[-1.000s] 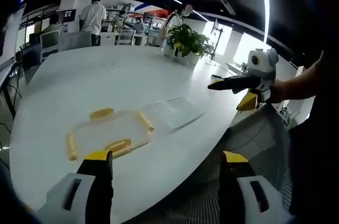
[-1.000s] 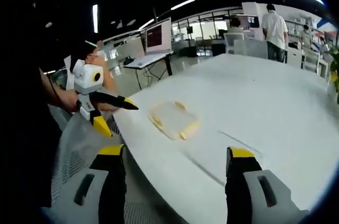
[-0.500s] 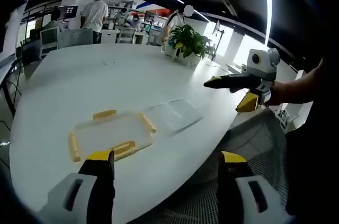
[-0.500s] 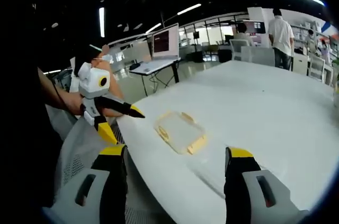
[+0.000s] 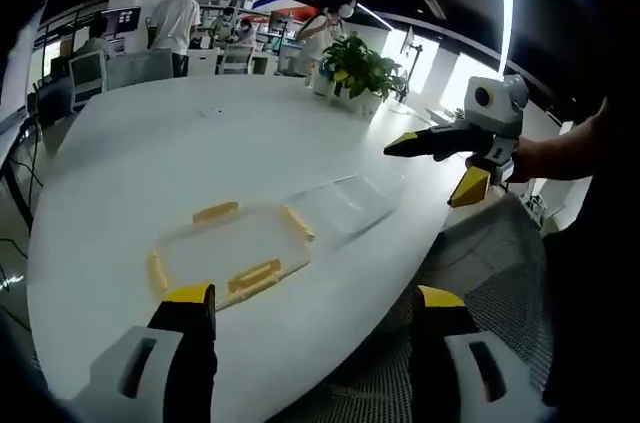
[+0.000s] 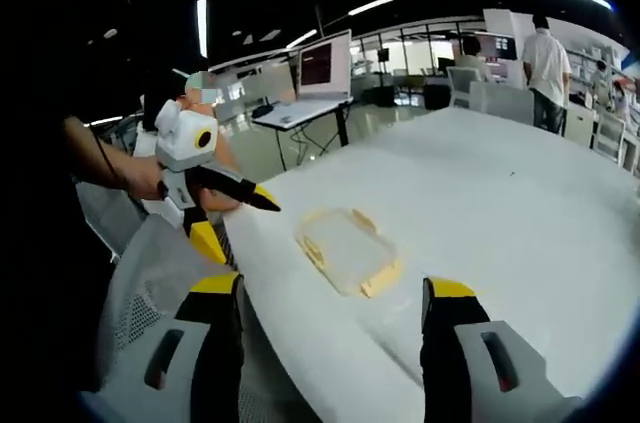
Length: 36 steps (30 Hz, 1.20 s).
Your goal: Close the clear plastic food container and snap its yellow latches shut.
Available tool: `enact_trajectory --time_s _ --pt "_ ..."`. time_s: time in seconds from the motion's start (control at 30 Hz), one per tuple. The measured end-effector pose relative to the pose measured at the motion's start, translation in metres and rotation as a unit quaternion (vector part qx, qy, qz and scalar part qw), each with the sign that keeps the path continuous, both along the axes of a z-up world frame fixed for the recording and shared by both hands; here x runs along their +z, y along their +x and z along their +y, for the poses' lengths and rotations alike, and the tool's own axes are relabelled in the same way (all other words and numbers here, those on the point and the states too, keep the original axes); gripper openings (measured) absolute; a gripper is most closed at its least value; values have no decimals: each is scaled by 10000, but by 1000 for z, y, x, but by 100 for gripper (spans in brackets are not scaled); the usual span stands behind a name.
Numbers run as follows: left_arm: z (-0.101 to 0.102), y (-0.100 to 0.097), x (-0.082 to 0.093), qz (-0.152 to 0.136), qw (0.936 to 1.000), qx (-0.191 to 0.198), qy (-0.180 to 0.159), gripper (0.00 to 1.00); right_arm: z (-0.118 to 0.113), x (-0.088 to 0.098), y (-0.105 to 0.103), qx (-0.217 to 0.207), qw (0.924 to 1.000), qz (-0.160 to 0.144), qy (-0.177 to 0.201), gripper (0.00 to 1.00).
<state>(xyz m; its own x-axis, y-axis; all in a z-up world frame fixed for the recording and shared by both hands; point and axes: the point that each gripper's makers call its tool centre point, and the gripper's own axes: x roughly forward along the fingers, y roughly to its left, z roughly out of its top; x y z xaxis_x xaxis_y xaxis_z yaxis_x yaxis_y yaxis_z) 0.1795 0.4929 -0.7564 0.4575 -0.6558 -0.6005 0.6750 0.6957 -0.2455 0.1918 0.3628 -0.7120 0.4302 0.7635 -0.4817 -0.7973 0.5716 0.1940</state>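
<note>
Clear container [image 5: 232,246] lying open near table [image 5: 150,163] edge, lid [image 5: 345,205] hard to make out (transparent). Left gripper [image 5: 310,298], right gripper [image 6: 331,288] hovering, jaws spread, pinching nothing.

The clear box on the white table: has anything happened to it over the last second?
No. The clear box and its separate lid lie where they were on the white table; only the cameras shifted. Both tools, left and right, remain open above the table edge, holding nothing.
</note>
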Motion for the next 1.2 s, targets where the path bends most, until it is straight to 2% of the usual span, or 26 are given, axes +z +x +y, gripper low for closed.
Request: enact_trajectory --time_s 0.27,0.33,0.47,0.57,0.83,1.2 --pt "8 3 -13 70 9986 -324 405 76 7 -7 11 58 10000 31 -52 69" --pt "13 6 -18 5 9964 -484 698 76 9 -9 13 54 9999 76 -54 68" --pt "13 10 -21 104 9969 -474 620 76 12 -12 17 73 9999 105 -100 67" --pt "16 11 -25 141 9959 -537 710 75 13 -16 21 56 9997 130 -206 68" --pt "28 21 -24 151 9951 -535 817 74 24 -26 28 453 9974 60 -562 67" --pt "49 42 -30 253 9907 -718 1127 73 34 -41 47 569 9944 75 -885 68"
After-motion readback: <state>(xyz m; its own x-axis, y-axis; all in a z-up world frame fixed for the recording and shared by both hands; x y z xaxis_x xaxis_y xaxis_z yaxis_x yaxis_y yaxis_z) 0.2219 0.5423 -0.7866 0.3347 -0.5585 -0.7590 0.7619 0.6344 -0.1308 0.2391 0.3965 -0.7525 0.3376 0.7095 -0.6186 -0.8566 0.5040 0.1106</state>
